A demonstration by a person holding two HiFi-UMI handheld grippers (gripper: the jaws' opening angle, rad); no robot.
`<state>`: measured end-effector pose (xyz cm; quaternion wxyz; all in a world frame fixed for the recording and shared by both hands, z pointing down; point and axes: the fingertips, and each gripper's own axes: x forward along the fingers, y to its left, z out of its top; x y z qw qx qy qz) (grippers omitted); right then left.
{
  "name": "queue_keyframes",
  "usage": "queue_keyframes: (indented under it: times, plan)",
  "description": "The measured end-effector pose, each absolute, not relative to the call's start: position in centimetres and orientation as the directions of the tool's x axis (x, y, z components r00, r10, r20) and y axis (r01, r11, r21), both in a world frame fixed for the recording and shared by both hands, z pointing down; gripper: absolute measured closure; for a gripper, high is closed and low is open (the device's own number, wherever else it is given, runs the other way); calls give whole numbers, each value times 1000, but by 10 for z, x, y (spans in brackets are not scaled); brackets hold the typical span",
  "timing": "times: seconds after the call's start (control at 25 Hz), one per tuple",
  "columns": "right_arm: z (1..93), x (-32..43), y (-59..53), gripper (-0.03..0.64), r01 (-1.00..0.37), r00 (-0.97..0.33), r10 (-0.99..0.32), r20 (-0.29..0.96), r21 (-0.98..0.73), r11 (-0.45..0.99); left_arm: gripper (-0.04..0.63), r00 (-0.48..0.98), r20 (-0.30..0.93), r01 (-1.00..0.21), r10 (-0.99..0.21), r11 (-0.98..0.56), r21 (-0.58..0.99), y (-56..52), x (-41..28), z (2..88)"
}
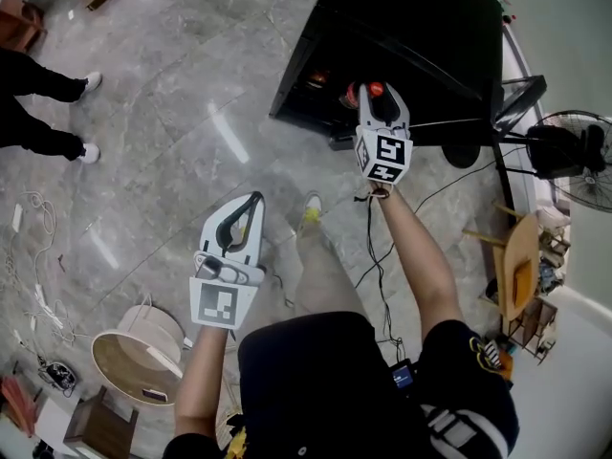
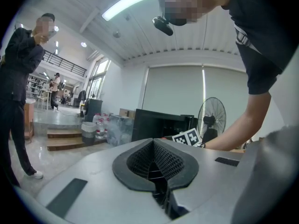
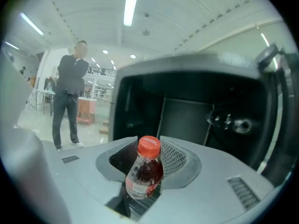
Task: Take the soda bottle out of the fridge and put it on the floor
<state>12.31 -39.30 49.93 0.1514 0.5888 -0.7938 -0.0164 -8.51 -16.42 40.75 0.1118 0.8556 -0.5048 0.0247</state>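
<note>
The soda bottle [image 3: 144, 171] has a red cap, dark drink and a white-and-red label. My right gripper [image 3: 145, 148] is shut on it, the pads pressing its body below the cap. In the head view the right gripper [image 1: 381, 92] sits at the open front of the black fridge [image 1: 411, 27], with the bottle's red cap [image 1: 376, 89] showing between the jaws. The fridge's dark interior [image 3: 187, 120] fills the right gripper view behind the bottle. My left gripper [image 1: 251, 202] hangs over the floor, away from the fridge, shut and empty; its meshed pads [image 2: 140, 160] hold nothing.
Another red item [image 1: 318, 79] shows inside the fridge. A person [image 1: 43, 113] stands on the marble floor at the left. A fan [image 1: 574, 156] and a wooden chair [image 1: 521, 261] are at the right. A round stool [image 1: 139, 352] and cables [image 1: 38, 266] lie at lower left.
</note>
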Motion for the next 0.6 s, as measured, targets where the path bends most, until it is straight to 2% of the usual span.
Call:
queue_keyframes:
  times: [0.28,0.6]
  plan:
    - [478,118,-297,480,-939,-239,-926,293,173,297,581,605,81,-792,-792,-587,168,-144,-79,393]
    - [473,127,-191,480,-918,-284,-898,336,173,356,581,632,84,-772,-770,-616,157,-135,-48,393]
